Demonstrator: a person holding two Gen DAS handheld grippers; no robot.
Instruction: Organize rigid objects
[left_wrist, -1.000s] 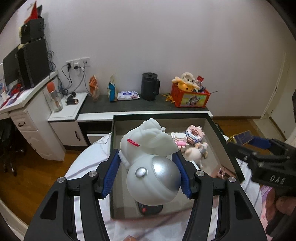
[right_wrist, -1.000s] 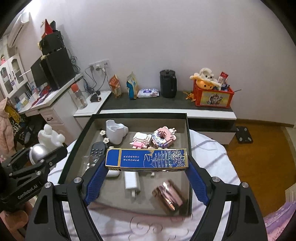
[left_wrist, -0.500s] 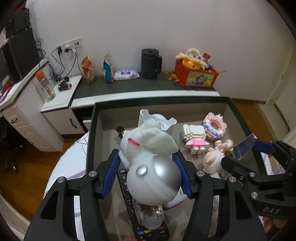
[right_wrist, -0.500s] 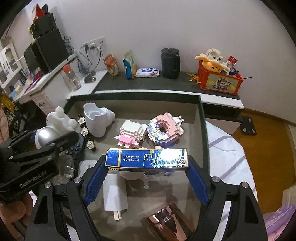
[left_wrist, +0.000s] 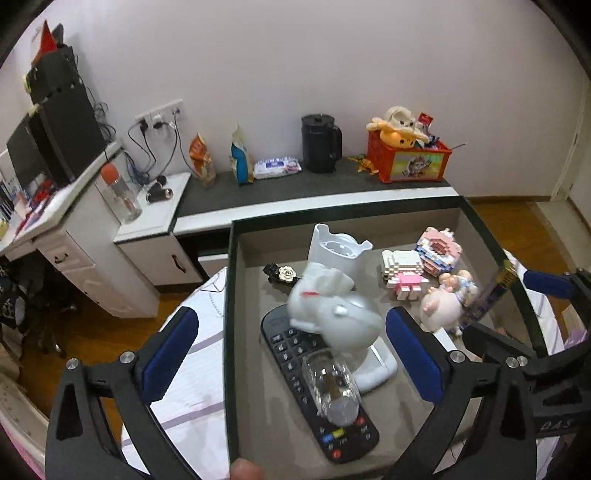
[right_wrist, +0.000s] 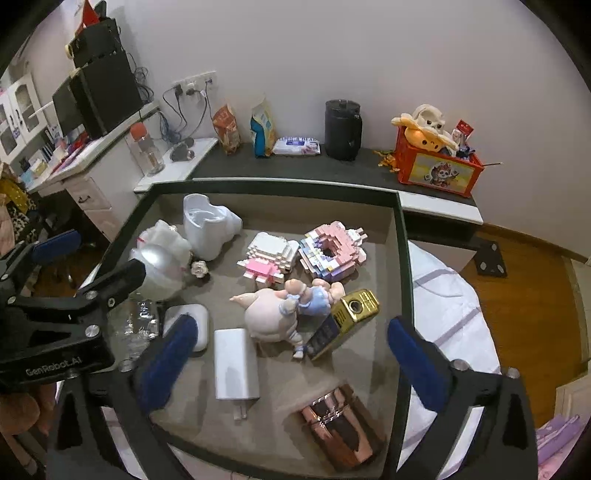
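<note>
My left gripper (left_wrist: 291, 354) is opening wide; its pads no longer touch the white astronaut figure (left_wrist: 332, 314) with the silver helmet. The figure is blurred and lies free on the black remote (left_wrist: 314, 391) inside the dark-rimmed box (left_wrist: 229, 295). My right gripper (right_wrist: 291, 363) is opening too, with nothing pressed between its pads. The blue and gold carton (right_wrist: 343, 321) lies tilted in the box (right_wrist: 402, 258), leaning against the pink pig figure (right_wrist: 273, 314). In the right wrist view the astronaut figure (right_wrist: 159, 262) rests at the box's left wall, by the left gripper (right_wrist: 74, 295).
The box also holds a white cup-like holder (right_wrist: 207, 225), two pink brick models (right_wrist: 269, 258), a clear bottle (left_wrist: 330, 387), a white charger (right_wrist: 234, 363), a white case (right_wrist: 188, 325) and a copper case (right_wrist: 343, 424). Beyond it run a low dark counter (left_wrist: 295, 184) and a white desk (left_wrist: 55, 206).
Both grippers sank over the box and opened. The left let go of the astronaut figure and the right let go of the blue carton; both things now lie in the box.
</note>
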